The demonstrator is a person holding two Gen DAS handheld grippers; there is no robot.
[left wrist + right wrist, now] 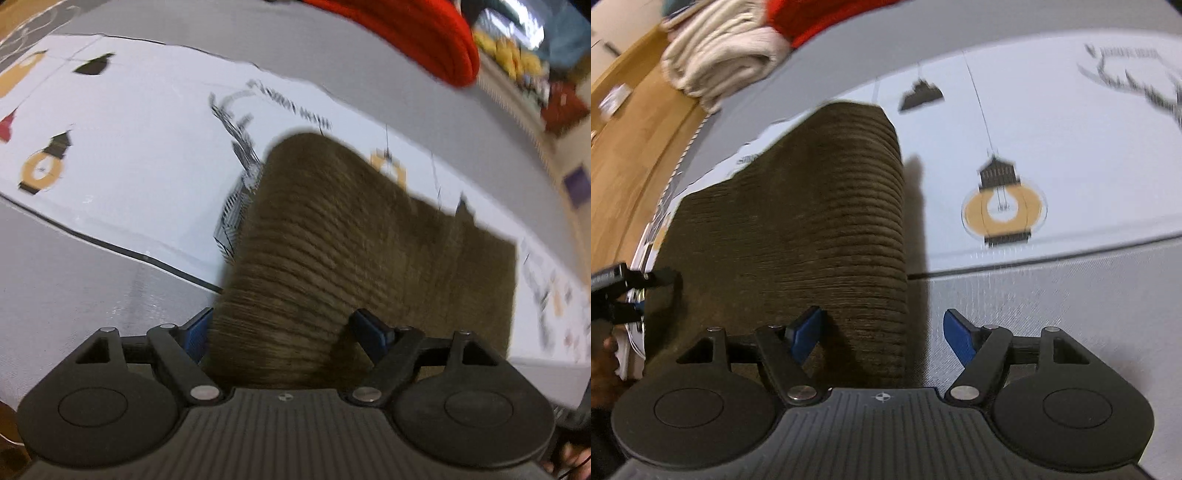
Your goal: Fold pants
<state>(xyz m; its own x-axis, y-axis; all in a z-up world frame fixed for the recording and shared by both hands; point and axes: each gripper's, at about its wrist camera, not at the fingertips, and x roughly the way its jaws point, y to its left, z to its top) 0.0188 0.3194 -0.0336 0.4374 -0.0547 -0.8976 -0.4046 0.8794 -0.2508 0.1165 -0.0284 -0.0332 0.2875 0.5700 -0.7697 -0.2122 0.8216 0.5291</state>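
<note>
A: Near field first. Left gripper: jaws spread wide, the brown ribbed pants bulging up between the 2 blue fingers, which do not look to be pinching it. Nothing gripped, as far as I can tell.

B: Right gripper also wide. One finger hangs over the cloth, the other finger over bare grey tablecloth, so the folded edge runs between them. Nothing held.

A: Where the pants lie: a compact stack of at least 2 layers, on the white printed mat and overlapping onto the grey cloth nearest us.

B: Handling guess: thick corduroy-like weave, soft, fairly heavy for cloth, not slippery. It should drape and hold a crease rather than spring back.

A: Take hold at the near corners, pinching through all layers, 1 gripper per corner. A shallow bite would likely lift only the top ply.

B: Farther off: folded cream fabric and a red garment at the table's far side, well apart from the pants.
</note>
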